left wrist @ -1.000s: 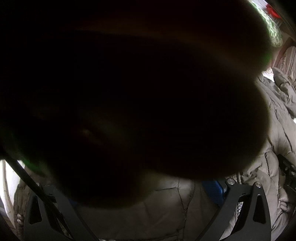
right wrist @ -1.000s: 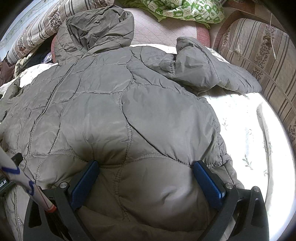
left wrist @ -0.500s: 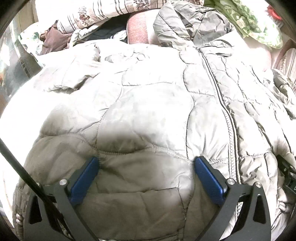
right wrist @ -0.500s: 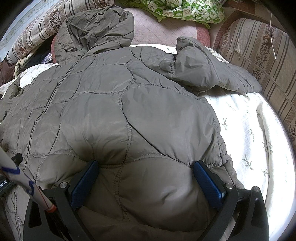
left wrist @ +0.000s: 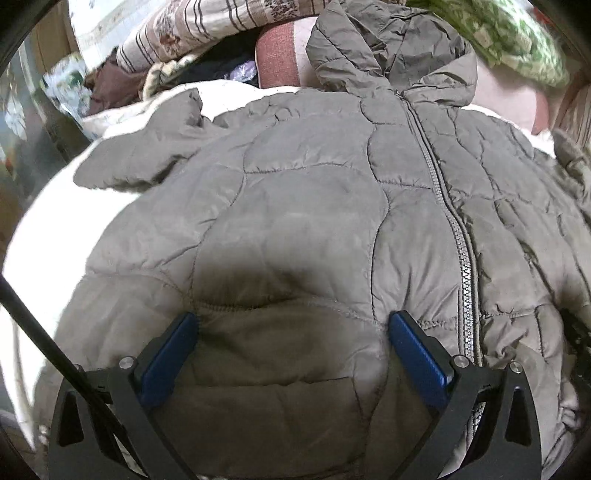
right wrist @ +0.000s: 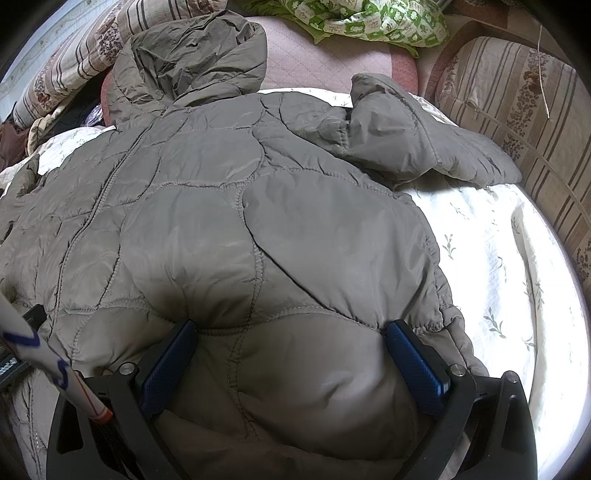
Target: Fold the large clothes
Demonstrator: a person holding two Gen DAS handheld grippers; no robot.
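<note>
A large olive-grey quilted hooded jacket lies front up on a bed, zipper closed, hood toward the far end. It also fills the right wrist view. My left gripper is open, its blue pads pressed against the hem left of the zipper. My right gripper is open, its pads astride the hem near the jacket's right side. The left sleeve and the right sleeve lie spread outward.
A white floral sheet covers the bed. A striped cushion stands at the right. A green patterned cloth, a pink pillow and striped bedding lie at the far end.
A dark shape covering the left camera one second ago is gone, and the jacket shows fully. The left view has brightened then settled. The right gripper has not moved.
</note>
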